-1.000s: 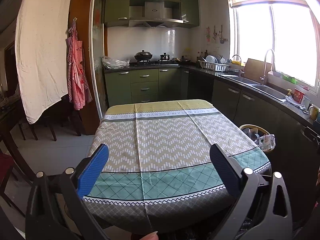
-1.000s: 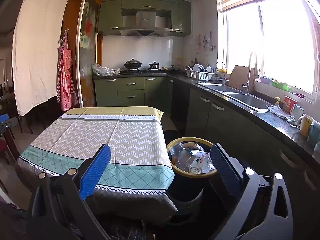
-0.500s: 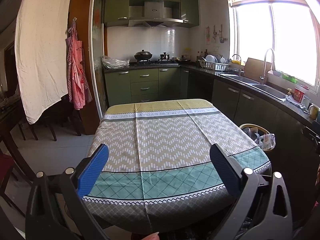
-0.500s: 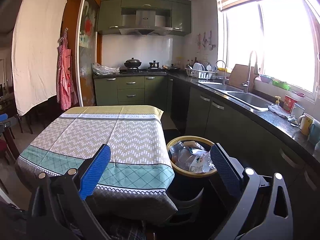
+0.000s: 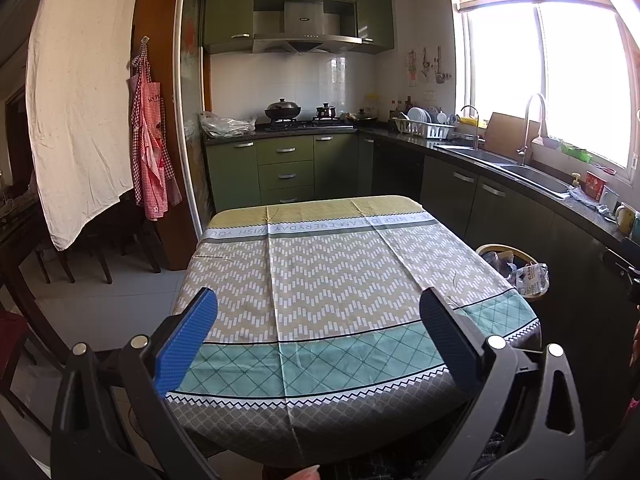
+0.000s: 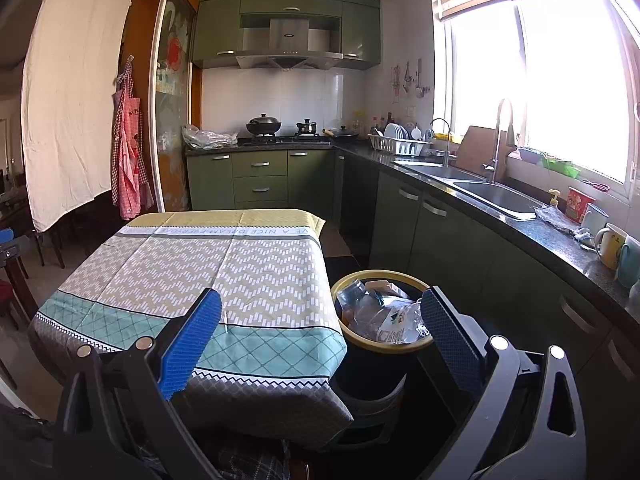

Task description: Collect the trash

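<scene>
A round bin with a yellow rim stands on the floor right of the table, holding crushed clear plastic bottles and other trash. In the left wrist view the same bin shows past the table's right edge, a bottle leaning over its rim. The table carries only a patterned cloth. My left gripper hangs open above the table's near end, holding nothing. My right gripper is open too, near the table's right corner and the bin.
Dark green cabinets and a black counter with a sink, mugs and a dish rack run along the right. A stove with pots is at the back. Chairs and a hanging apron stand left. A fingertip shows at the bottom edge.
</scene>
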